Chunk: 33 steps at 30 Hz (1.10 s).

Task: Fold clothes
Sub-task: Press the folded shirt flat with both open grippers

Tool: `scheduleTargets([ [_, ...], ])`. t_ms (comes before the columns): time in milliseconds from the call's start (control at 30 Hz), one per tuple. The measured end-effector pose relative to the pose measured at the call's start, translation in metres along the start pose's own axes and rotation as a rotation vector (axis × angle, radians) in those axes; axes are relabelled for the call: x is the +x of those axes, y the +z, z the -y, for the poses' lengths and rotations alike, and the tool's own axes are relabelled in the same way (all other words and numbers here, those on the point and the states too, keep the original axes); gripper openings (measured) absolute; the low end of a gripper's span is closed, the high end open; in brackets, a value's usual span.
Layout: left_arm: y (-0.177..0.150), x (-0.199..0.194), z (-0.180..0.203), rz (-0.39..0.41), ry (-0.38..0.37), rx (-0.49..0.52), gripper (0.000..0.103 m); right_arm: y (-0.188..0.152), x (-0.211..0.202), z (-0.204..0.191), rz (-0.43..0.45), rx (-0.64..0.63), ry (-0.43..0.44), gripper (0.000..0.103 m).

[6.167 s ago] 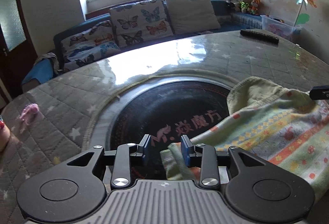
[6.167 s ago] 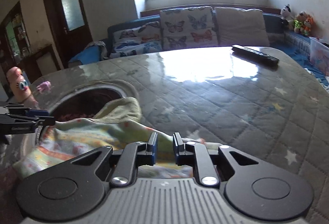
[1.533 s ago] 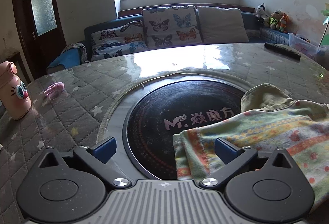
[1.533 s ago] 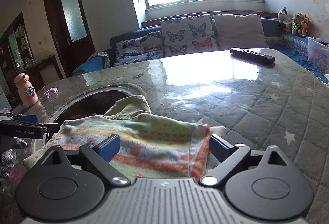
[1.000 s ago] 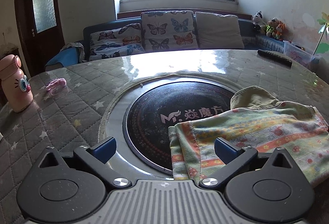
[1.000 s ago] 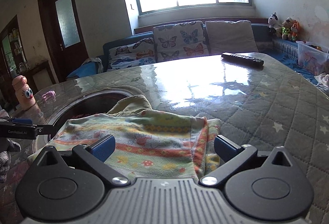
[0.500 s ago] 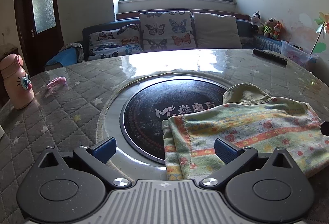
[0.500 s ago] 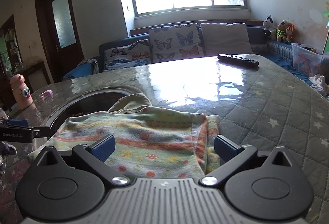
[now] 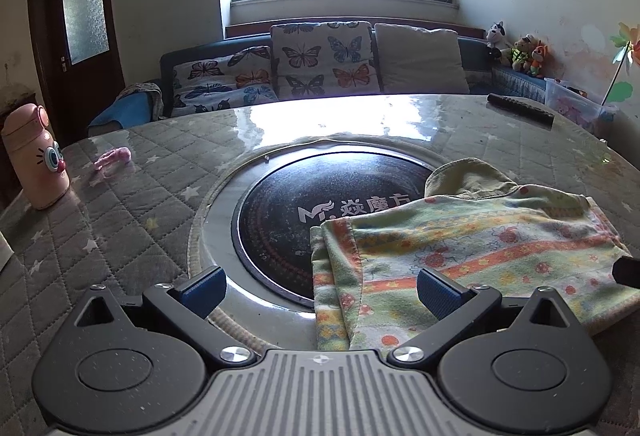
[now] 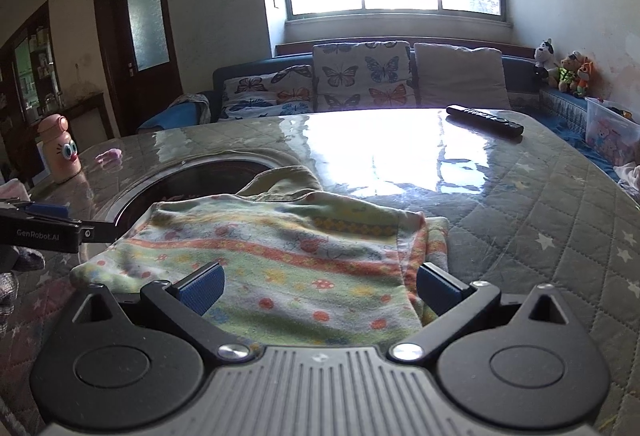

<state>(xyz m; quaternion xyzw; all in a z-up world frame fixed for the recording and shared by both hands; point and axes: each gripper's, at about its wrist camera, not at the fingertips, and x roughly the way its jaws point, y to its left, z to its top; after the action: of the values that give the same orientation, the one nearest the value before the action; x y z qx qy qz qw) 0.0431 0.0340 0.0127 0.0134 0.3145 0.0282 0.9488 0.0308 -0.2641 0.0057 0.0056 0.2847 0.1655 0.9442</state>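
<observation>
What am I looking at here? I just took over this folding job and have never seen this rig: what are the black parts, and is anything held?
Each picture comes from a camera on a hand-held gripper, looking along its two blue-padded fingers. The left gripper and right gripper are both open and hold nothing. Between them a folded patterned cloth lies on the quilted table, partly over a dark round hotplate. Also on the table: a remote control and a pink bottle.
</observation>
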Motion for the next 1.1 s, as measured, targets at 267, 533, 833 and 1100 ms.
scheduleTargets([
  [267,-0.003,0.000,-0.001,-0.024,0.016,-0.002,0.103,-0.003,-0.002,-0.009,-0.006,-0.025,0.035,0.103],
  [533,-0.008,-0.001,0.001,-0.044,0.026,0.006,0.103,-0.008,-0.001,-0.020,-0.022,-0.053,0.057,0.103],
  [833,-0.013,-0.003,-0.004,-0.058,0.043,0.000,0.103,-0.012,-0.002,-0.030,-0.034,-0.088,0.081,0.103],
  [1100,-0.019,-0.001,-0.011,-0.074,0.052,0.005,0.103,-0.007,0.005,-0.033,-0.028,-0.106,0.058,0.103],
])
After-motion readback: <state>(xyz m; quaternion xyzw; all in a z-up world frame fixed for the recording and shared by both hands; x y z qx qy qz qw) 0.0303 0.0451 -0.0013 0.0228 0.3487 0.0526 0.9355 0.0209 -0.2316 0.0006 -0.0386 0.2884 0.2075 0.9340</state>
